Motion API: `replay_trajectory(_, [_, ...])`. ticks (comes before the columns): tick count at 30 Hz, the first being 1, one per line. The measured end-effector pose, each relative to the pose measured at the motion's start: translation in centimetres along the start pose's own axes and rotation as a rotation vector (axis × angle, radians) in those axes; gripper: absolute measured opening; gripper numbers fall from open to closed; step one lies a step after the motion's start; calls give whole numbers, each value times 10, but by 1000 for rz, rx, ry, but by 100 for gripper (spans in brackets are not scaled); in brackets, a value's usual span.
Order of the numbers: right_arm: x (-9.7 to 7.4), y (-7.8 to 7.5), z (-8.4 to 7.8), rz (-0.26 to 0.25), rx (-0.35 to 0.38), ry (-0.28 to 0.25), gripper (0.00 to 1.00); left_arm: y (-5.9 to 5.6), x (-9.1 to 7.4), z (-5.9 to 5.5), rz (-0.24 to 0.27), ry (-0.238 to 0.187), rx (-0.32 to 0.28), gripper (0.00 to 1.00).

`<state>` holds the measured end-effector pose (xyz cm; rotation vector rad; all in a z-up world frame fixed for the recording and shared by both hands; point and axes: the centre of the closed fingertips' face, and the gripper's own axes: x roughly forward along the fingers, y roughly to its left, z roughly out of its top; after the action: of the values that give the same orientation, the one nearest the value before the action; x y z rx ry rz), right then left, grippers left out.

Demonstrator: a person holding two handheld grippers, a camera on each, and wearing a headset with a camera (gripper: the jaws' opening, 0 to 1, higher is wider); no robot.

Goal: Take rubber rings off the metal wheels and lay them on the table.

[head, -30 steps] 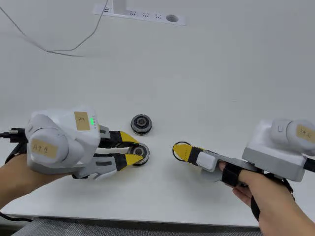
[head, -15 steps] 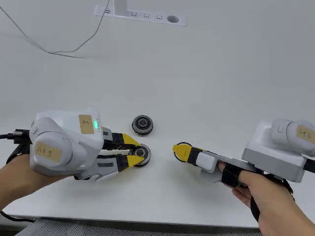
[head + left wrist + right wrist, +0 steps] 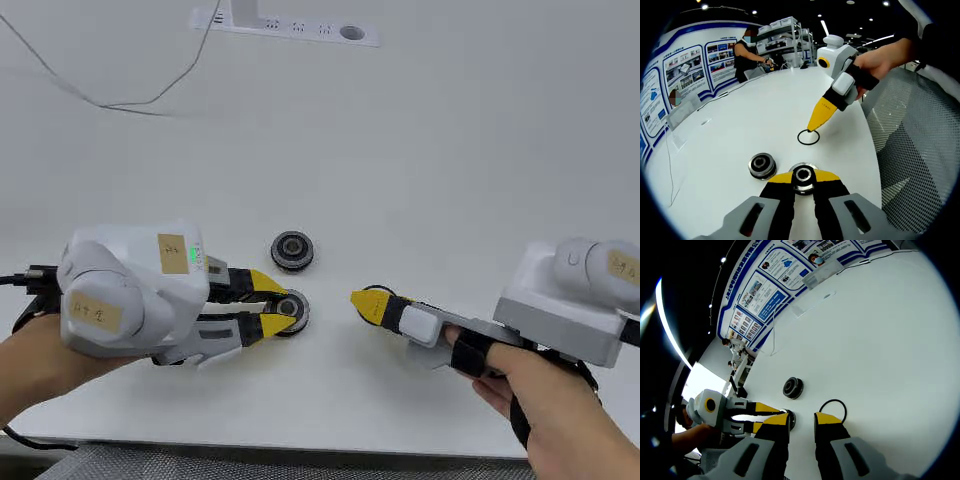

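Left hand-held gripper (image 3: 272,303) is clamped on a metal wheel (image 3: 803,175), pinning it to the desk (image 3: 420,180) so it can't slide during stripping; its rim looks bare. Rubber ring (image 3: 808,144) lies flat on the desk at the tip of the right hand-held gripper (image 3: 802,416), whose jaws are apart, probably just released. Second wheel (image 3: 292,250) sits just behind, black ring on. Versus 1.0 s ago: nearly the same. The ring seems more hidden behind the right tip, possibly camera shift only.
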<state>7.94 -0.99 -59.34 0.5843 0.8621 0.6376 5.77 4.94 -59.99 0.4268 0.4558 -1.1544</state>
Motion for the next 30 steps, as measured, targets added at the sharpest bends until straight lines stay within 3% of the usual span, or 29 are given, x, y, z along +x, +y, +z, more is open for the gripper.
replay_trajectory(5, [3, 17, -8, 80, 23, 35, 24, 0, 0, 1, 3, -8, -1, 14])
replay_trajectory(13, [18, 36, -19, 154, 45, 56, 37, 0, 1, 1, 1, -5, 4, 13])
replay_trajectory(18, [22, 40, -14, 165, 68, 28, 45, 0, 1, 1, 3, -11, 1, 13])
replay_trajectory(30, [32, 45, -19, 183, 91, 49, 46, 0, 1, 2, 2, -11, 2, 13])
